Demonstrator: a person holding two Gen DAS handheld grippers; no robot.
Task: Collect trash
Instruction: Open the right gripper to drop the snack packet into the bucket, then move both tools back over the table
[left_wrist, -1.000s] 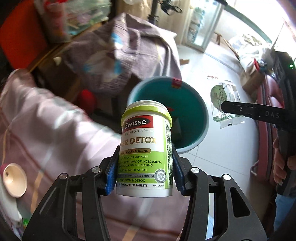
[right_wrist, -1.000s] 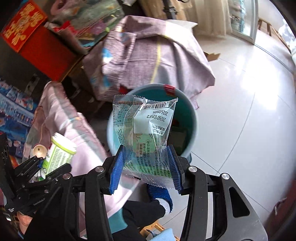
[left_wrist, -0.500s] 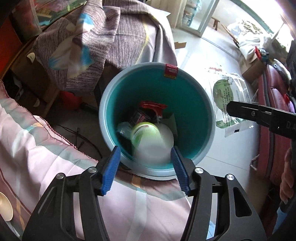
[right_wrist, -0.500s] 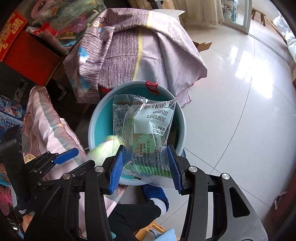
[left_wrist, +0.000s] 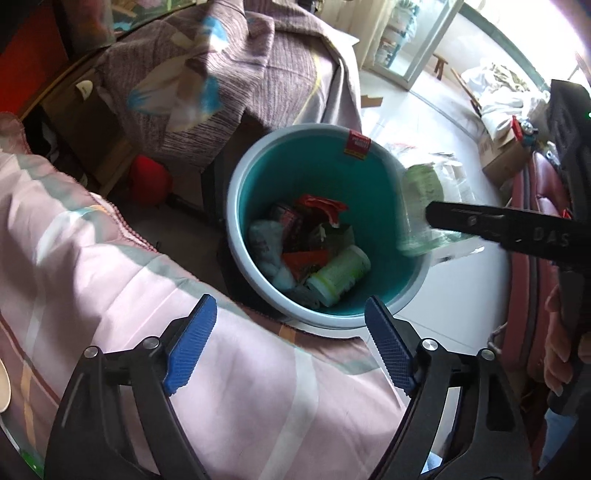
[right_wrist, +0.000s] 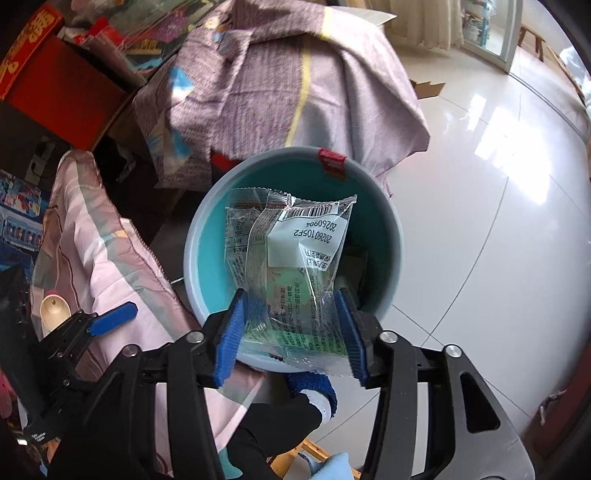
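Left wrist view: the left tongs (left_wrist: 290, 341), just opened wide, are seen empty above the teal bin (left_wrist: 240, 236); the green bottle (left_wrist: 338, 275) lies inside among wrappers

Right wrist view: the right tongs (right_wrist: 291, 328), jaws just eased apart, still flank a clear packet (right_wrist: 291, 258) over the bin (right_wrist: 393, 229); contact cannot be told

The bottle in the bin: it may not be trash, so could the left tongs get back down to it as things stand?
Probably yes: the left tongs are open and empty, the bin has no lid, and the bottle lies uncovered on top of the wrappers.
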